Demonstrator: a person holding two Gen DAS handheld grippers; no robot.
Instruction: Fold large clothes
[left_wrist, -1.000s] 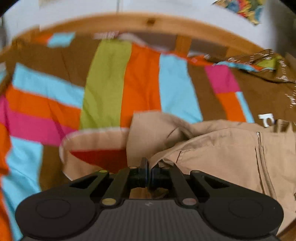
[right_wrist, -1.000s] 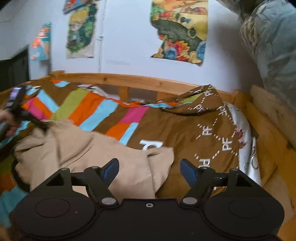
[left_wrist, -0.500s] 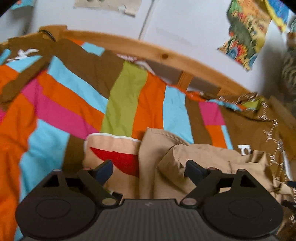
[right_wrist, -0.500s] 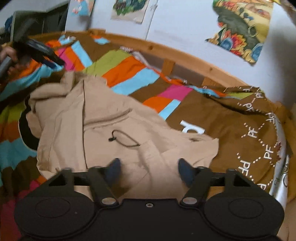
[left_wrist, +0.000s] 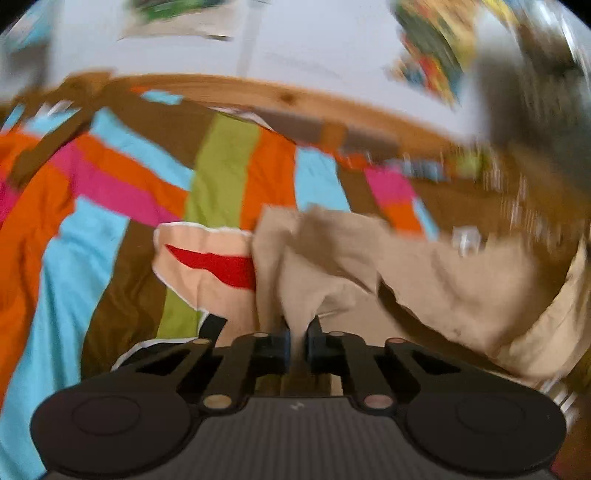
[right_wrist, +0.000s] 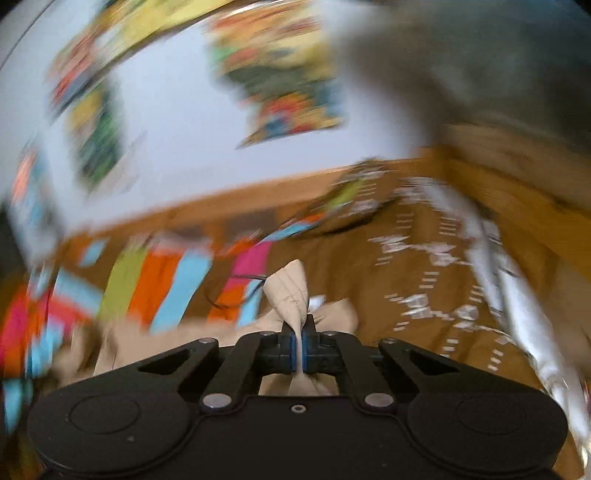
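Observation:
A large tan jacket (left_wrist: 443, 273) lies crumpled on a bed with a striped multicolour cover (left_wrist: 110, 206). In the left wrist view my left gripper (left_wrist: 296, 332) is shut on a fold of the tan cloth, which rises from between the fingers. A peach and red piece of cloth (left_wrist: 207, 262) lies just left of the jacket. In the right wrist view my right gripper (right_wrist: 300, 332) is shut on another pinch of the tan jacket (right_wrist: 291, 291), a stitched flap standing up above the fingers. A thin black drawcord (right_wrist: 236, 291) loops behind that flap. Both views are motion-blurred.
A wooden bed frame (left_wrist: 295, 99) runs along the far side under a white wall with posters (right_wrist: 284, 85). A brown blanket with white lettering (right_wrist: 424, 266) covers the bed's right side. A grey patterned mass (right_wrist: 480, 66) hangs at the upper right.
Both grippers were open half a second ago and have closed on the tan jacket. The right gripper has swung upward, lifting its pinch of cloth; both views now blur.

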